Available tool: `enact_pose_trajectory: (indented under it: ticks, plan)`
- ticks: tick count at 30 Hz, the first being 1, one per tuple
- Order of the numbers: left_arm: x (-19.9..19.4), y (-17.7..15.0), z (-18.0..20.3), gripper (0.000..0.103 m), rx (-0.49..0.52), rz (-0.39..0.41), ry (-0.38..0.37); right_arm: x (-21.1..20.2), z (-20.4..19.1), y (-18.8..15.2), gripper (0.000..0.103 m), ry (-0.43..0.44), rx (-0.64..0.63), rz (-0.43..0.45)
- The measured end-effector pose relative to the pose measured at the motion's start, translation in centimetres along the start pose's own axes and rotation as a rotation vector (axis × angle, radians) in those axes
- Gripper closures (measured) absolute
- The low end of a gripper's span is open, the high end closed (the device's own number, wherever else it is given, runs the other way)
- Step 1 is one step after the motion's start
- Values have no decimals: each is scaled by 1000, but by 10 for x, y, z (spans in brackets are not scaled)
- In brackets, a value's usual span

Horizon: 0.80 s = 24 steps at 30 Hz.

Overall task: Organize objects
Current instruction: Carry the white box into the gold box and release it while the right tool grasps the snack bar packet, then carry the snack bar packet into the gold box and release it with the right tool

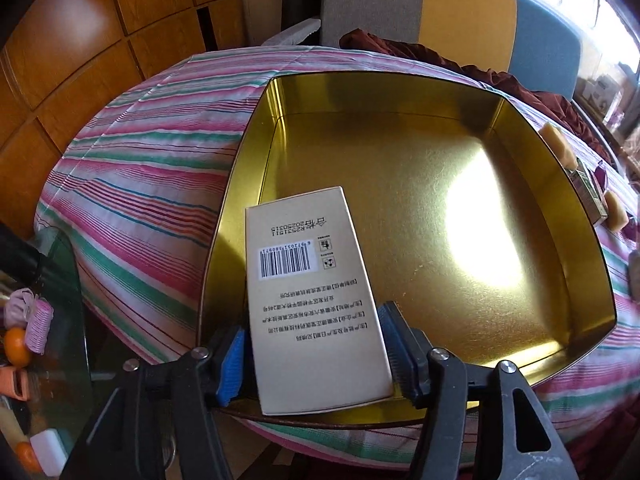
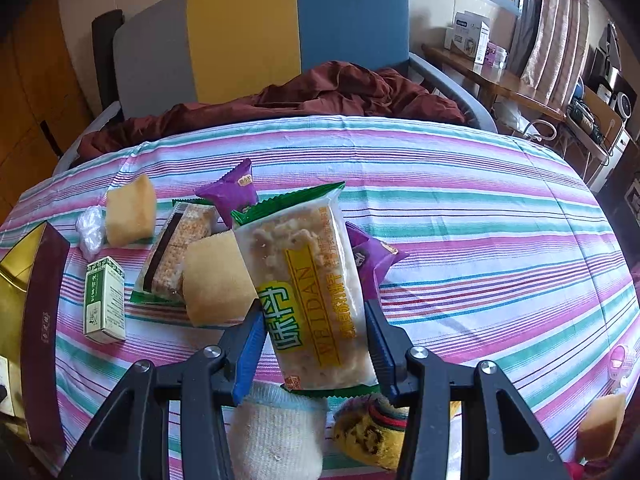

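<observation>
My left gripper (image 1: pixel 316 350) has its fingers clamped on a cream carton (image 1: pixel 310 296), held over the near left corner of the gold tin (image 1: pixel 248 152). The tin's floor is still bare, so by my reckoning the sorting has barely begun; this carton would be the first thing in. Its upper face carries a barcode, lines of Chinese print, and a stamp that seems to read R2531S11 and 20250315.

My right gripper (image 2: pixel 316 340) has its fingers closed on a clear snack packet (image 2: pixel 310 292) printed WEILDAN, lifted above the striped cloth (image 2: pixel 480 220). Left of that packet, nearer the tin, the rest still waits: a green-and-white box (image 2: pixel 105 300), two sponge cakes (image 2: pixel 130 210), a wafer bar (image 2: pixel 176 252) and purple wrappers (image 2: pixel 232 190).
</observation>
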<state>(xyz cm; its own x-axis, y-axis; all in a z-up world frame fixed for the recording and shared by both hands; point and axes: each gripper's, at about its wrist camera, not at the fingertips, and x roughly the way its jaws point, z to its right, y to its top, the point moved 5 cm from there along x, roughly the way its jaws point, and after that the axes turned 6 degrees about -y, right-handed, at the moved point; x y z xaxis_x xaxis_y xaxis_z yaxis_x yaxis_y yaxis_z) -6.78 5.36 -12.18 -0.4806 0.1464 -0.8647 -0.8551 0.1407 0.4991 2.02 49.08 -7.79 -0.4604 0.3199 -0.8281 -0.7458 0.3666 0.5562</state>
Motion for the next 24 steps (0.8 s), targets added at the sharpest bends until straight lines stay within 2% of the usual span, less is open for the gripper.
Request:
enact_pose_trajectory:
  ticks: [5,8,12,16,20,24]
  plan:
    - [-17,3,2,40,11,41,-5,0,1,0,55,-3,7,0]
    - [-34,8,-1,40,18,93,0,-5,1,2,55,-9,10,24]
    - [-54,14,-17,37,8,148,20,-18,1,6,55,-15,23,73]
    - [-65,11,-37,35,-22,169,21,-38,-1,9,55,-1,55,121]
    - [-68,2,-52,35,-54,169,22,-61,-17,14,55,69,89,137]
    - [-67,-3,-67,34,-118,171,8,-92,-79,22,55,208,27,141]
